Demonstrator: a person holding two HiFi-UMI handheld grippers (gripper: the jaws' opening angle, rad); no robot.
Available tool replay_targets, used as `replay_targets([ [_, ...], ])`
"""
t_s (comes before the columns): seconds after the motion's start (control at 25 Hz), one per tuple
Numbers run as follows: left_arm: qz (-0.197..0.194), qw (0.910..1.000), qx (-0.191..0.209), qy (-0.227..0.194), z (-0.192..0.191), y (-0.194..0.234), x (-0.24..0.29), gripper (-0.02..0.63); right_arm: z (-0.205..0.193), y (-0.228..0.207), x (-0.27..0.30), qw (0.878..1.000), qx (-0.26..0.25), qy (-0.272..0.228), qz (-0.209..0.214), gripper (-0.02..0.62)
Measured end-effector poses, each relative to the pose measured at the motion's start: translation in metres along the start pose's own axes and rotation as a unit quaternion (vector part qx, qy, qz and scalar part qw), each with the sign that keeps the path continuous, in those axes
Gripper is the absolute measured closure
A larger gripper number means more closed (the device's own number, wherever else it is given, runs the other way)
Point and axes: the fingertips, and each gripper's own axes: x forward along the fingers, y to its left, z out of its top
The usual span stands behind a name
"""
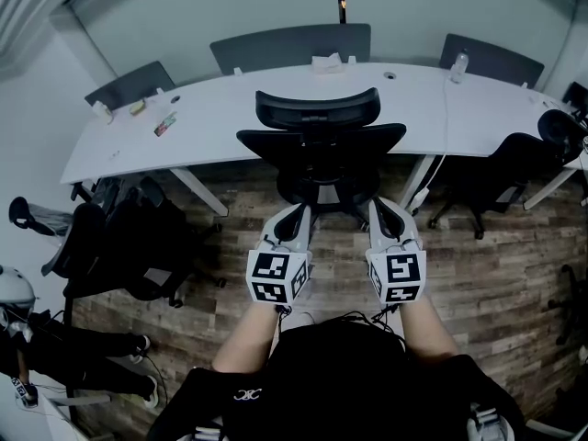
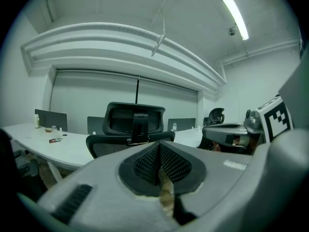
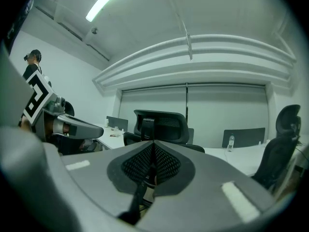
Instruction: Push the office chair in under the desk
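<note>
The black mesh office chair [image 1: 320, 150] with its headrest [image 1: 317, 107] stands facing the curved white desk [image 1: 220, 118], its back towards me. My left gripper [image 1: 299, 211] and right gripper [image 1: 379, 206] point at the chair's lower back, one at each side, both shut with nothing between the pads. Whether the tips touch the chair I cannot tell. The left gripper view shows the chair's back [image 2: 130, 141] straight ahead beyond the closed left gripper [image 2: 159, 162]. In the right gripper view the chair [image 3: 161, 127] stands just left of centre past the closed right gripper [image 3: 153, 159].
Another black chair [image 1: 138, 246] stands at the left and one [image 1: 496, 177] at the right of the desk. A tissue box [image 1: 326, 62], a bottle [image 1: 458, 65] and small items [image 1: 165, 124] lie on the desk. A person's legs [image 1: 64, 347] show at the lower left.
</note>
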Motion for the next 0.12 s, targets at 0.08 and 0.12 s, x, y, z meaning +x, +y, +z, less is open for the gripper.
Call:
replay_targets([
  [0.08,0.004,1.0000,-0.001,0.000,0.0005,-0.0033,0.0001,0.594,-0.0012,-0.0030,-0.0023,1.000,0.002,0.001,0.005,0.589],
  [0.12,0.006,1.0000,-0.002,0.000,0.0008,-0.0053,0.0001,0.594,-0.0018,-0.0048,-0.0036,1.000,0.003,0.002,0.007,0.589],
])
